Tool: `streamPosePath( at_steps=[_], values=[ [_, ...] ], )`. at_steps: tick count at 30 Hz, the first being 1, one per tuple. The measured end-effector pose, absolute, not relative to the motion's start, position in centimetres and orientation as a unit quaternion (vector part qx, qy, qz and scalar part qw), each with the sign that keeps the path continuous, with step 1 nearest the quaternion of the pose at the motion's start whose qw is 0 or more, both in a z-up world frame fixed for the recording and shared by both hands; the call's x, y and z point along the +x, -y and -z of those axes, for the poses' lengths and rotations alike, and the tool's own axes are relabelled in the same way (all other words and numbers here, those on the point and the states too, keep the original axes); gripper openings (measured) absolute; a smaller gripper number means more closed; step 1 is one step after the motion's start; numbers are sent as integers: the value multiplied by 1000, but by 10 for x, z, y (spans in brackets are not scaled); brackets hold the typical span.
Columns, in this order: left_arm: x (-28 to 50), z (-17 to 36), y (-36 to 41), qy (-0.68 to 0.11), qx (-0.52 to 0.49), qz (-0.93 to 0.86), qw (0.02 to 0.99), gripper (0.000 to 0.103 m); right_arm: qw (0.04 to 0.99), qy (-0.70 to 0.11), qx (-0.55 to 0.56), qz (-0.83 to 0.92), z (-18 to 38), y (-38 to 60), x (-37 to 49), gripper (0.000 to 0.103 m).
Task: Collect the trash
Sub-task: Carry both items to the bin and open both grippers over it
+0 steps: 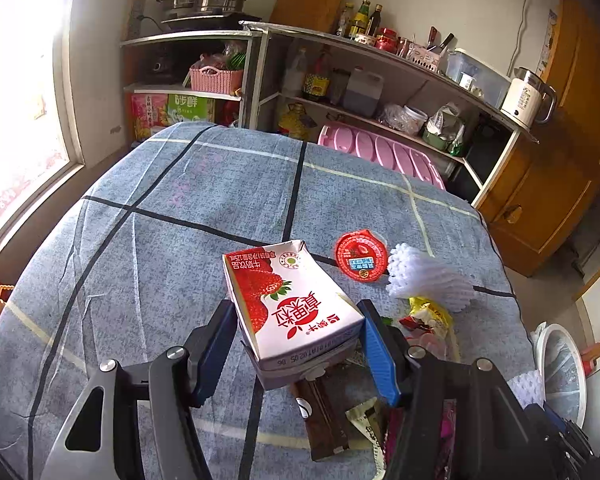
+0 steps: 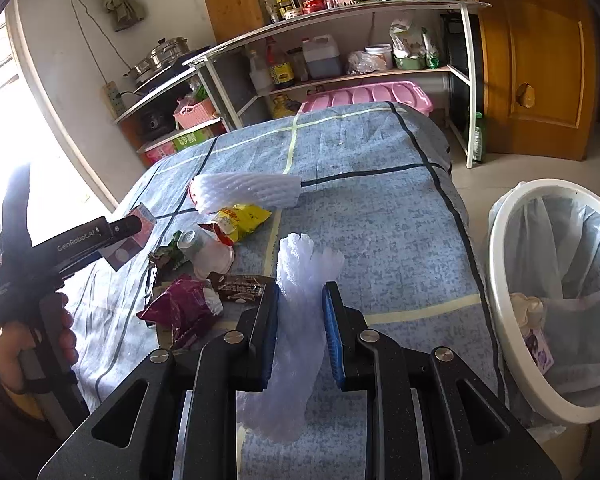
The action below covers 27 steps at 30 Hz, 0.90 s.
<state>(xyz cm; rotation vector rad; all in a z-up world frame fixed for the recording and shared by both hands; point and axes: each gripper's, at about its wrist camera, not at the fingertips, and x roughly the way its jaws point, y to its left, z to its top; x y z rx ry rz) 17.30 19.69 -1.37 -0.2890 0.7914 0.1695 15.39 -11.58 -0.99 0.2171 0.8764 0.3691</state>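
While both tools hung over the counter [image 1: 148, 208], each had sth clamped. Left gripper [image 1: 296, 334]: jaws closed on a strawberry milk carton [image 1: 290, 300], red and white, lifted clear of the blue checked cloth and tilted, its far end higher. Right gripper [image 2: 300, 320]: jaws pinching a white foam fruit net [image 2: 300, 320], squeezed thin at the middle w/ its top fanned out above the blue pads [image 2: 334, 336].

Below and right of the carton lay the litter pile: a brown choc wrapper [image 1: 320, 416], a purple snack bag [image 2: 184, 308], a clear plastic cup [image 2: 214, 258] on its side, a yellow crisp packet [image 1: 428, 314]. Just past that, a second foam net [image 1: 424, 276] lay flat, and beside it, touching or nearly so, a red foil lid [image 1: 361, 256].

Off the counter's right edge stood a white bin [image 2: 504, 300] w/ a clear liner; some pale rubbish already sat inside, can't tell what.

Farther back, a pink crate [image 1: 380, 152] sat against the metal shelving [image 1: 380, 52], which carried bottles, jars and bags; a steel steamer pot [image 1: 216, 0] on the left unit, a white kettle [image 1: 526, 98] at the right end, near a wooden door [image 2: 540, 60].
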Motion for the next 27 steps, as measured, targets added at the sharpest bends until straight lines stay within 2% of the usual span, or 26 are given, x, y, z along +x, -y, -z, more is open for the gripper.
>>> streamPosePath(
  at_steps=[13, 27],
  values=[
    [121, -27, -147, -337, -104, -27, 935, 61, 888, -400, 127, -190, -6, 141, 139, 23],
    [98, -35, -65, -327, -68, 72, 940, 61, 901, -379, 147, -154, -23, 199, 119, 23]
  ],
)
